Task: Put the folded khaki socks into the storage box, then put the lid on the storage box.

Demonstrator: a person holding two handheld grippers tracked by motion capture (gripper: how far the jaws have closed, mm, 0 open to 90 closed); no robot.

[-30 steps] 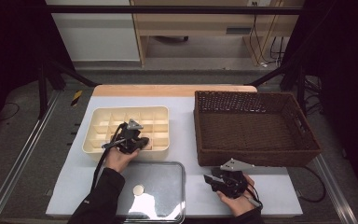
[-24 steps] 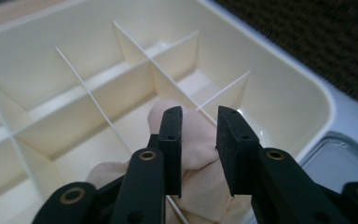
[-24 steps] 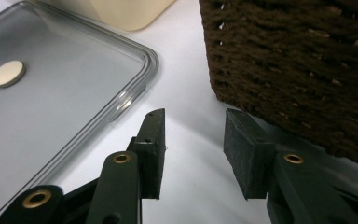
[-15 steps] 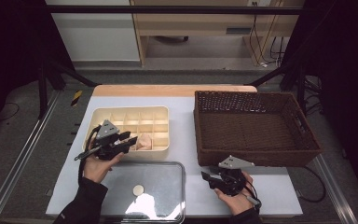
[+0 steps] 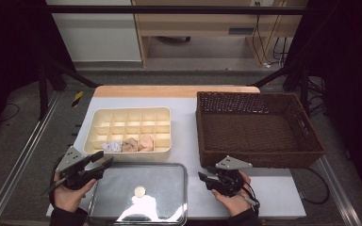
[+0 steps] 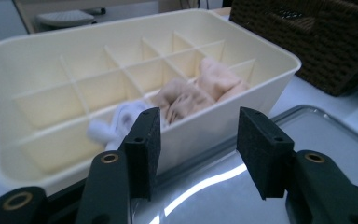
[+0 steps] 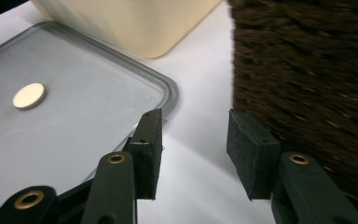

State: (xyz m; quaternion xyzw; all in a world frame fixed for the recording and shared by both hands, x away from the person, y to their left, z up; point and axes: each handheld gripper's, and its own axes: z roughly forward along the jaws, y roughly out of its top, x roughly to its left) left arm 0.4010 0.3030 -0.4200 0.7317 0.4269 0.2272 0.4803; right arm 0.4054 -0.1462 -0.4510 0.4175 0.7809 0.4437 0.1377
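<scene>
Left tongs, their jaws just opening and empty, hover beside the cream divided tray whose front row holds three rolled socks, while the right tongs sit spread and idle; a careless sweep could nudge the tray.

Dark wicker basket on worktop, right half, reaching toward far right corner. Inside bare. Shiny metal lid flat at near edge, left of centre, round pale knob on top (glare beside it). Wooden strip along far edge. Yellow-black marker off far left corner.
</scene>
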